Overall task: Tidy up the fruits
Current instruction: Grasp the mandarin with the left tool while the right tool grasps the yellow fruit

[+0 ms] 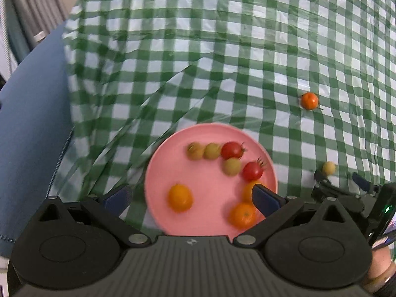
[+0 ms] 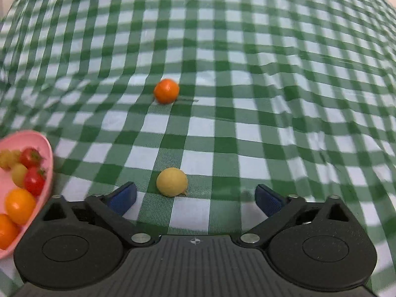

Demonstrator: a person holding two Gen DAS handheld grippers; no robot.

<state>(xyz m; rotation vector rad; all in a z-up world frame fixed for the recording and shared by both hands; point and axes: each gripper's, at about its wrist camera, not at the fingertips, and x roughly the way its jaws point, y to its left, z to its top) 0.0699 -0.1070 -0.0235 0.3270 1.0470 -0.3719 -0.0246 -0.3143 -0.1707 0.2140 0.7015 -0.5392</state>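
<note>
— Spreading wide, your right tongs (image 2: 195, 195) frame the yellow tomato (image 2: 171, 182), lower centre. And the left?
— Your left tongs (image 1: 191, 198) gape empty over the pink plate (image 1: 210, 225), bottom centre.

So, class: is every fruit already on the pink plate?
No. A yellow fruit and an orange fruit lie on the checked cloth, apart from the pink plate.
</note>
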